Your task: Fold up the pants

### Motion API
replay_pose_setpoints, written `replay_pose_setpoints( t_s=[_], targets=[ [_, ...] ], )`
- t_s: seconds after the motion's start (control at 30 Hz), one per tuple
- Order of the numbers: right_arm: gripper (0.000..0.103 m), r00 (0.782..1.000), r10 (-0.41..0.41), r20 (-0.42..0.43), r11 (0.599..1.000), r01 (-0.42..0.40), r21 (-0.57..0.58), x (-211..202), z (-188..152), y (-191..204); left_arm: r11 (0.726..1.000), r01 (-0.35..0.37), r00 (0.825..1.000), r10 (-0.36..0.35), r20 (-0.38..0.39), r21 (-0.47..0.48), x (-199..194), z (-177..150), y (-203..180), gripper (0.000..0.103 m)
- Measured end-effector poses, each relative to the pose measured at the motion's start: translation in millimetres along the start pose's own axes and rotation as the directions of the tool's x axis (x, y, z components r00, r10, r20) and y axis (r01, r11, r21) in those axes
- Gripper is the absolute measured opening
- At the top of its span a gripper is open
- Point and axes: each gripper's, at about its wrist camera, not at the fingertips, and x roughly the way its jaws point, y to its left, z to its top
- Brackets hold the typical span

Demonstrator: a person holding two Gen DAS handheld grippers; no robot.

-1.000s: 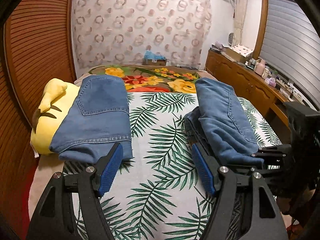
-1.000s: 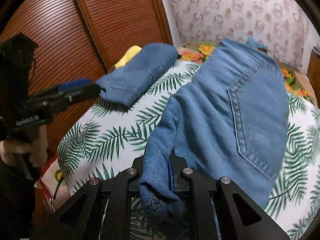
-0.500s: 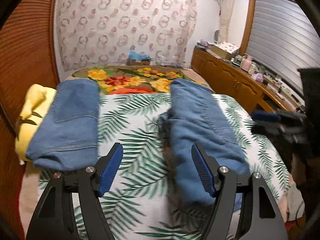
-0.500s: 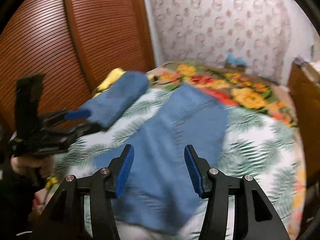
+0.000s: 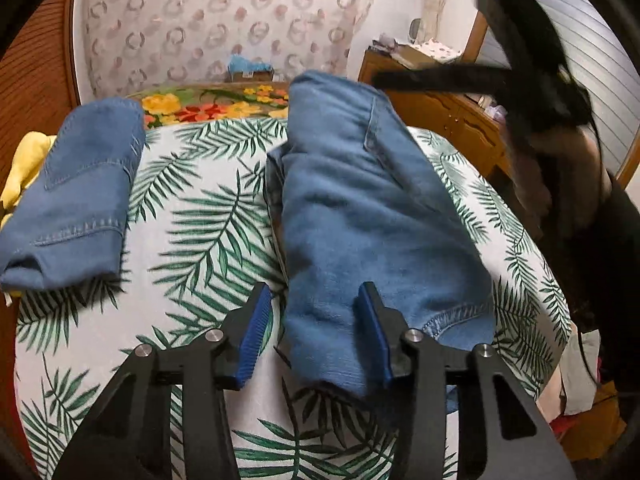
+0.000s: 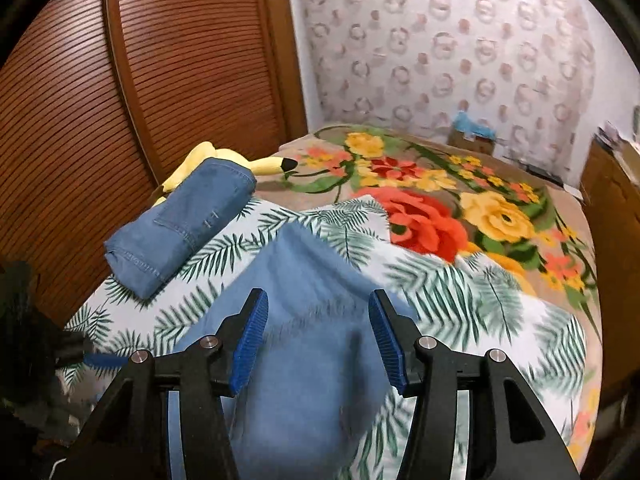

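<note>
A folded pair of blue jeans (image 5: 360, 208) lies lengthwise on the palm-leaf bedspread (image 5: 208, 224). My left gripper (image 5: 316, 332) is open, its fingers straddling the jeans' near left edge just above the cloth. My right gripper (image 6: 318, 340) is open and empty, raised above the same jeans (image 6: 304, 320); it appears blurred at the upper right of the left wrist view (image 5: 520, 80). A second folded pair of jeans (image 5: 76, 196) lies at the left, also in the right wrist view (image 6: 180, 228).
A yellow plush toy (image 6: 224, 162) lies behind the second jeans by the slatted wooden wardrobe (image 6: 140, 80). A floral blanket (image 6: 440, 200) covers the far bed. A wooden dresser (image 5: 440, 108) stands at the right. Clutter lies on the floor at the right (image 5: 580, 380).
My right gripper let go of the jeans, opened and rose away. My left gripper moved right and forward to the jeans' near edge, jaws somewhat narrower.
</note>
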Motion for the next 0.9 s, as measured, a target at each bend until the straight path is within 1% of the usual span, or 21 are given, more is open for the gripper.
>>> replay_pose_setpoints(
  t_s=[0.03,0.1,0.23,0.27,0.3,0.33,0.37,0.4,0.47,0.53,0.7,0.77,0.8,0.83,0.87,0.9],
  targets=[
    [0.054,1.0,0.006,-0.007,1.0,-0.006,-0.008,8.0,6.8,-2.1,1.0,0.004,1.0,-0.004,-0.003,-0.004,0.6,-2.0,0.4,0.046],
    [0.05,0.999,0.024,-0.027,1.0,-0.024,-0.012,20.1,17.0,-9.0,1.0,0.014,1.0,-0.014,-0.008,-0.01,1.3,-4.3,1.1,0.045],
    [0.045,0.994,0.066,-0.092,0.998,-0.067,-0.008,44.5,29.6,-36.5,0.999,0.034,0.999,-0.035,-0.018,-0.03,5.0,-7.4,6.1,0.045],
    [0.04,0.991,0.076,-0.108,0.997,-0.077,-0.007,48.4,32.7,-38.5,0.999,0.038,0.999,-0.039,-0.02,-0.034,5.5,-8.3,6.4,0.045],
    [0.032,0.988,0.092,-0.122,0.996,-0.093,-0.004,51.7,34.0,-40.0,0.998,0.042,0.999,-0.043,-0.02,-0.038,5.6,-8.7,7.1,0.045],
    [0.028,0.986,0.106,-0.13,0.994,-0.107,-0.003,53.7,35.5,-41.4,0.998,0.046,0.999,-0.047,-0.02,-0.043,6.3,-8.3,7.3,0.045],
    [0.014,0.985,0.11,-0.133,0.994,-0.112,-0.007,53.4,38.2,-45.3,0.998,0.05,0.998,-0.051,-0.02,-0.047,7.4,-9.3,7.8,0.045],
    [0.006,0.985,0.109,-0.134,0.994,-0.112,-0.014,53.7,43.2,-47.5,0.997,0.054,0.998,-0.055,-0.021,-0.05,8.1,-9.8,8.5,0.045],
    [0.003,0.986,0.109,-0.128,0.993,-0.114,-0.03,51.9,45.7,-46.8,0.997,0.06,0.998,-0.061,-0.022,-0.053,8.5,-11.3,9.1,0.045],
    [0.002,0.99,0.091,-0.109,0.994,-0.097,-0.053,48.9,48.1,-44.1,0.996,0.069,0.997,-0.07,-0.019,-0.058,6.8,-12.7,10.3,0.045],
    [0.002,1.0,-0.008,-0.031,0.997,0.006,-0.079,37.3,40.5,-26.6,0.992,0.097,0.995,-0.099,-0.016,-0.082,3.8,-20.1,12.8,0.045],
    [0.001,0.999,-0.048,-0.016,0.996,0.046,-0.078,40.2,36.9,-22.6,0.989,0.12,0.993,-0.122,-0.008,-0.089,1.9,-21.1,12.6,0.035],
    [0.001,0.998,-0.057,-0.015,0.995,0.056,-0.078,42.3,35.7,-20.6,0.986,0.14,0.99,-0.141,-0.006,-0.091,1.3,-21.9,11.7,0.027],
    [0.001,0.998,-0.058,-0.022,0.996,0.056,-0.074,45.4,34.3,-19.6,0.985,0.149,0.989,-0.15,-0.008,-0.088,0.6,-22.2,9.5,0.022],
    [0.001,0.998,-0.059,-0.029,0.996,0.057,-0.071,48.3,32.7,-18.8,0.987,0.145,0.989,-0.146,-0.002,-0.076,-1.8,-23.0,6.7,0.02],
    [0.001,0.998,-0.059,-0.035,0.996,0.056,-0.066,51.8,31.8,-19.1,0.988,0.139,0.99,-0.139,0.001,-0.066,-4.1,-23.8,4.9,0.013]
  ],
)
